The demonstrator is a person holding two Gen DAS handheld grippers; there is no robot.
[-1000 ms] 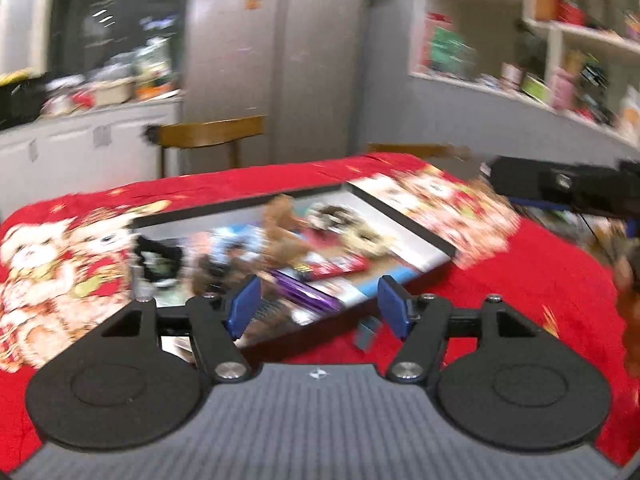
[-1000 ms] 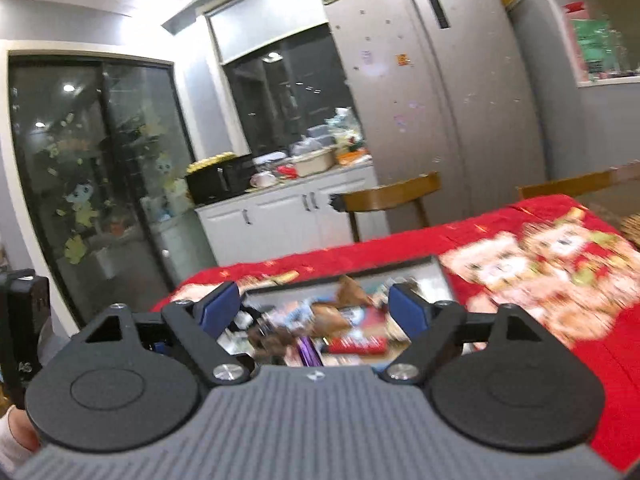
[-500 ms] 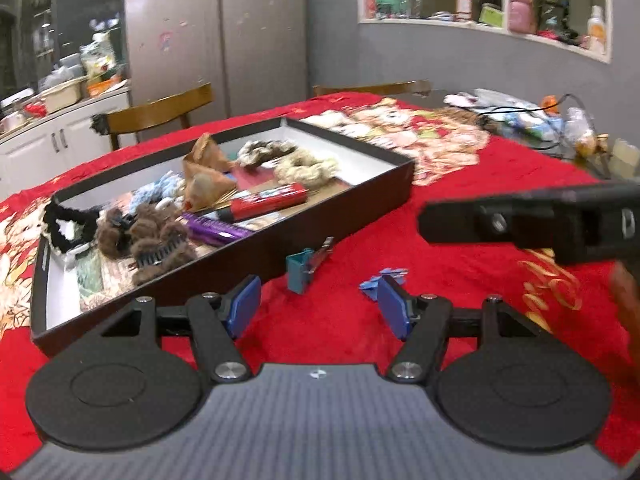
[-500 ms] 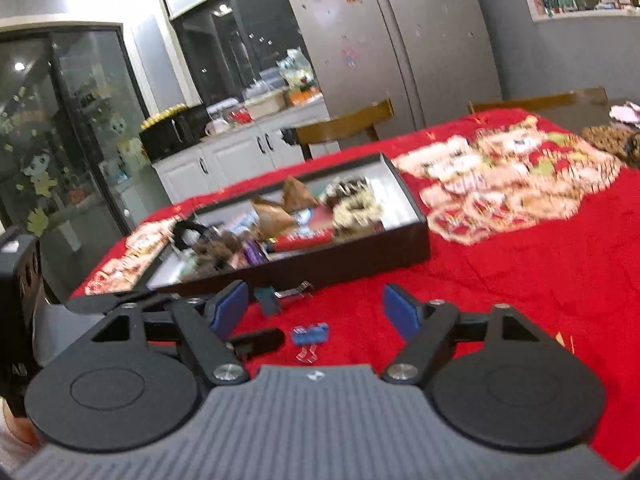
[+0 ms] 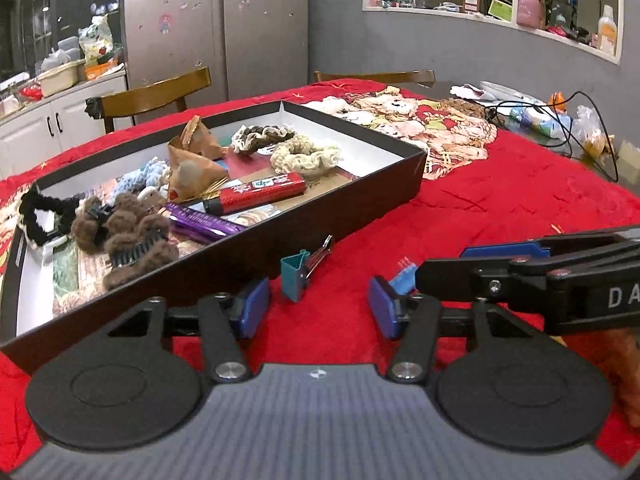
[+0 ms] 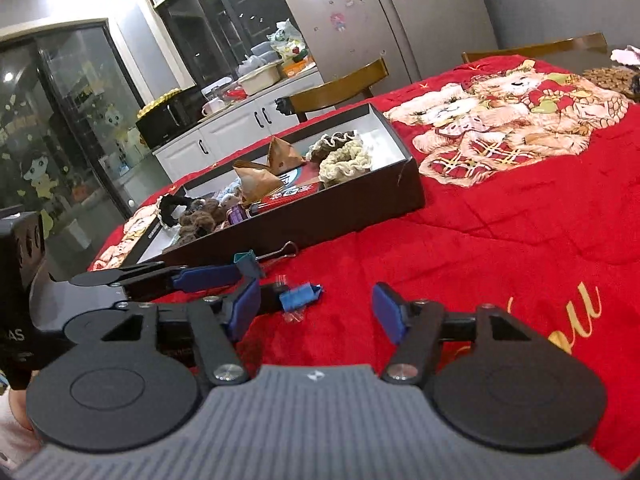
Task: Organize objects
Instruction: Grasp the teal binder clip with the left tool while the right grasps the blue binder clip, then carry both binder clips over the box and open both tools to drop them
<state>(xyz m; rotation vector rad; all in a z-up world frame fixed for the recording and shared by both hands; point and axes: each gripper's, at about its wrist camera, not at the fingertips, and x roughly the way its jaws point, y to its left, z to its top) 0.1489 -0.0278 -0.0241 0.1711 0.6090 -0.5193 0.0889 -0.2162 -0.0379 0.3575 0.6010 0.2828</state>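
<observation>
Each black tool carries blue pads, silver screws and a grey ribbed base.

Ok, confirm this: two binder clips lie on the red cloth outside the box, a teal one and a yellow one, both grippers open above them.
Wrong on one colour. The second clip is blue, not yellow; the right wrist view shows it beside the teal clip. The rest stands: both lie on the red cloth outside the box, with both grippers open.
</observation>
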